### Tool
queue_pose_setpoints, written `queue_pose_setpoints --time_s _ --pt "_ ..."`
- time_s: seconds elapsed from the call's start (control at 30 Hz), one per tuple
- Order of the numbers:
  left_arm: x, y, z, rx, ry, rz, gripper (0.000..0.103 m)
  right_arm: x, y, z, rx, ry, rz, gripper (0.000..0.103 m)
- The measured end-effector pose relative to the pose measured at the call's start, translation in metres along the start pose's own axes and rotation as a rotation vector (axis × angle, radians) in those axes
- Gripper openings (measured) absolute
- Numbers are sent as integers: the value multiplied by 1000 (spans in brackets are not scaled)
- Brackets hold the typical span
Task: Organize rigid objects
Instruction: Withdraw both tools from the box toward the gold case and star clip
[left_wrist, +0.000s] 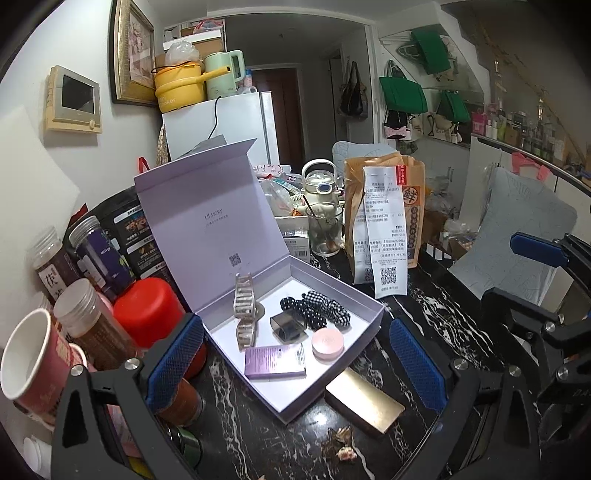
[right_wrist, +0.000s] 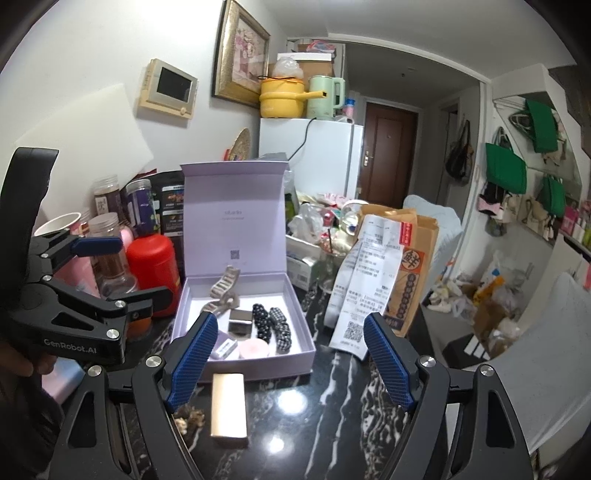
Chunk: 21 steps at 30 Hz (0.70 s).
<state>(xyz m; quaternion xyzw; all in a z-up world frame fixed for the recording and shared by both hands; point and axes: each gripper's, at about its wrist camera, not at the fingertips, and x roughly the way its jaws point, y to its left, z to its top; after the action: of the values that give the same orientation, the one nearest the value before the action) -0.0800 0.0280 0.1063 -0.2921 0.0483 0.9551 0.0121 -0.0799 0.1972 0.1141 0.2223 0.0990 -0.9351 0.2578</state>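
Nearest the lens in both views, each tool stands with its blue pads wide apart and nothing between them: the left tool (left_wrist: 295, 365) and the right tool (right_wrist: 290, 363) both hang over the dark marbled tabletop (right_wrist: 332, 424).

Just beyond the pads lies the gold case (right_wrist: 229, 406), flat on the tabletop at lower centre of the right view and touching or just short of the near wall of the lilac box (left_wrist: 332, 373); it looks to be the one item not yet put away. It sits closer to the right tool's left pad than to its right one.

Risks, as I judge them: the case is low and smooth, so a pinch from above could slip or skid it across the glossy stone. A hasty reach could also shove the light box, or knock the red canister (left_wrist: 147, 310) and the jars at left.

Inside the box lie a purple carton (left_wrist: 275, 362), a pink compact (left_wrist: 328, 343), a beige hair claw (left_wrist: 245, 310) and checked scrunchies (left_wrist: 314, 308), under the raised lid (left_wrist: 207, 221).
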Motion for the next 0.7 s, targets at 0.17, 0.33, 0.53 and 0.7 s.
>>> queue_pose_setpoints --time_s 0.17,0.33,0.53,0.7 --pt "1 3 -17 8 17 5 103 0 9 -13 -7 24 7 82" --pt "4 5 -31 11 39 19 103 4 16 -26 -4 47 11 82" --pt "12 7 -52 9 82 8 103 7 19 -43 18 70 27 82" --pt "19 8 -71 -5 123 -7 103 13 22 -57 27 96 40 82"
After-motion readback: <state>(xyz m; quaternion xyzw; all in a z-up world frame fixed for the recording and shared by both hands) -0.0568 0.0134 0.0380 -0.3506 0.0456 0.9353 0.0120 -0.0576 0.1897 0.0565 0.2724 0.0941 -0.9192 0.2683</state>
